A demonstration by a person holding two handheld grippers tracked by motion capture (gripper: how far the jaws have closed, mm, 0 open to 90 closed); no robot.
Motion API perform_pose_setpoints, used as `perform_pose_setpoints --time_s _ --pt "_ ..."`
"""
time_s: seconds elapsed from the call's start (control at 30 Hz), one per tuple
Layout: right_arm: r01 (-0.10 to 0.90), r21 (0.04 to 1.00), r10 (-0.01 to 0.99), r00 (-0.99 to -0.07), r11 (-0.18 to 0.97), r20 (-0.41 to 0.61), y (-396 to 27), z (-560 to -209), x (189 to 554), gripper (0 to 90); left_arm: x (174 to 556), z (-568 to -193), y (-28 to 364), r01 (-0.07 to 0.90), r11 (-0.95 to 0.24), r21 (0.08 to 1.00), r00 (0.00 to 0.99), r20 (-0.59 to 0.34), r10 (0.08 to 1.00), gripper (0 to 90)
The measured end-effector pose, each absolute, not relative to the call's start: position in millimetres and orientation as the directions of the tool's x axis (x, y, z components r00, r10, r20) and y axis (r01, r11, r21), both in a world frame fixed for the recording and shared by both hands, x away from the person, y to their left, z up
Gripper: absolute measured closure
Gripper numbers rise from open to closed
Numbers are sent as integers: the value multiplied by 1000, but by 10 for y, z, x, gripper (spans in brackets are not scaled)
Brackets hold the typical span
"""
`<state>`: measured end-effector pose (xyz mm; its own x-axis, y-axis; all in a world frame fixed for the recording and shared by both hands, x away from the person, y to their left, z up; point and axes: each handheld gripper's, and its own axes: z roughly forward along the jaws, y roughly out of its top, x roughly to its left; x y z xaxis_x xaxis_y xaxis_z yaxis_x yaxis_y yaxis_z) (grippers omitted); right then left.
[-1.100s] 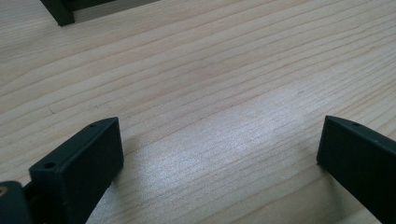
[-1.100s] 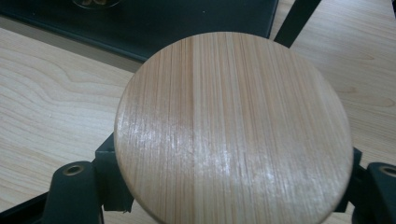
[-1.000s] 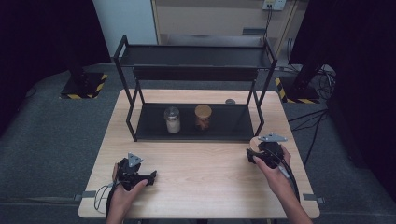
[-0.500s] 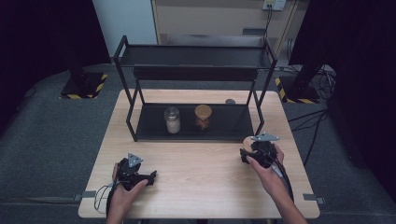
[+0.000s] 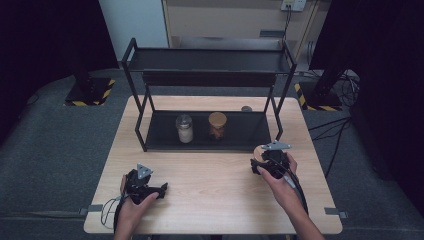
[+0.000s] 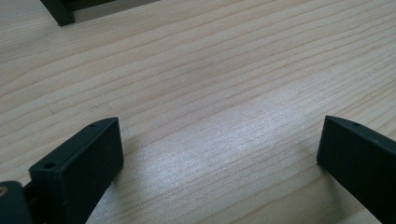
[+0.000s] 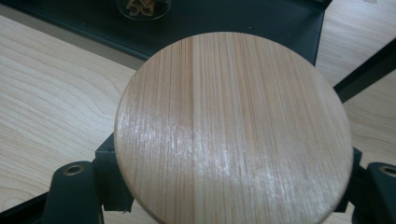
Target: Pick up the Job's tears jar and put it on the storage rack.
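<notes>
My right gripper [image 5: 263, 165] is at the right of the table, just in front of the black rack's right leg. It is shut on a jar with a round wooden lid [image 7: 233, 121], which the right gripper view looks straight down on between the two jaws; the jar's body is hidden under the lid. At the front left my left gripper [image 5: 159, 190] rests on the wooden table [image 5: 210, 175]. In the left gripper view, the left gripper [image 6: 219, 149] stands open over bare wood.
A black two-tier rack [image 5: 210, 60] stands at the back half of the table. Its lower shelf holds a jar of white contents [image 5: 184, 129] and a wooden-lidded jar of brown contents [image 5: 217, 125]. A small dark object [image 5: 246, 108] lies behind the rack.
My right gripper has moved left along the table with the jar, closer to the rack's right leg. The left gripper has stayed where it was.
</notes>
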<state>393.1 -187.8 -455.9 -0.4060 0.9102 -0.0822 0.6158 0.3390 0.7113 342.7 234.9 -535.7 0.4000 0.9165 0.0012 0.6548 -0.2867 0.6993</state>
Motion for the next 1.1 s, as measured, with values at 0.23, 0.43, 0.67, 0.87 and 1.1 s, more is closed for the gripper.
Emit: perform_pose_setpoints --time_s 0.23,0.43,0.67,0.87,1.1 --pt "614 711 906 -415 342 -78 -1792 -4568 3946 256 3427 -5356 2349 655 -287 699 400 1 916 0" --pt "614 709 904 -421 345 -75 -1729 -4582 3967 256 3427 -5357 2349 655 -287 699 400 1 917 0" --pt "613 710 900 -429 348 -72 -1652 -4581 3994 256 3424 -5357 2348 655 -286 699 398 2 917 0" --pt "610 712 899 -432 350 -71 -1606 -4567 4031 256 3424 -5357 2347 655 -285 699 397 2 918 0" --pt "608 717 900 -430 341 -63 -1550 -4550 4104 256 3424 -5357 2347 655 -285 699 398 1 918 0"
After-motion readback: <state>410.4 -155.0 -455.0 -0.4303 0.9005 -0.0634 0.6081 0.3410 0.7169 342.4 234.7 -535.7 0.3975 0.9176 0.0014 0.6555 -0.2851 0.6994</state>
